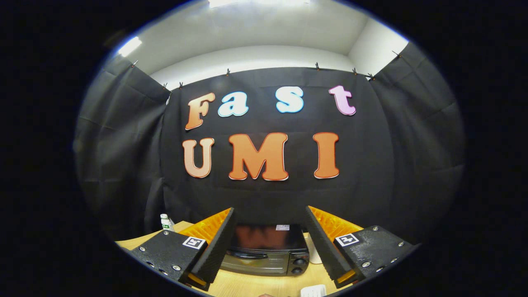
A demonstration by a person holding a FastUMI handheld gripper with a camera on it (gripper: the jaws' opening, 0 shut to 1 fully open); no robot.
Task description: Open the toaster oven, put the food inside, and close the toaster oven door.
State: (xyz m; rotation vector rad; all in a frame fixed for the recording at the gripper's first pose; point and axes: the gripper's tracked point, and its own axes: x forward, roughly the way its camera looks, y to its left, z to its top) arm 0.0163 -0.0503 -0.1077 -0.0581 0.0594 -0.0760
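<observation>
A black toaster oven (266,255) stands on the wooden table (247,284) beyond my fingers, its glass door shut, handle along the door's top and two knobs (300,266) at its right. My gripper (270,241) is held high and well back from it, tilted up toward the booth wall. The two black ribbed fingers (216,247) stand wide apart with nothing between them, so the gripper is open. The oven shows in the gap between the fingers. A white object (313,291) lies on the table near the right finger; what it is cannot be told.
A small white bottle with a green label (166,222) stands at the table's far left, beyond the left finger. A pale upright object (314,253) sits just right of the oven, partly hidden by the right finger. Black cloth walls close the booth behind and on both sides.
</observation>
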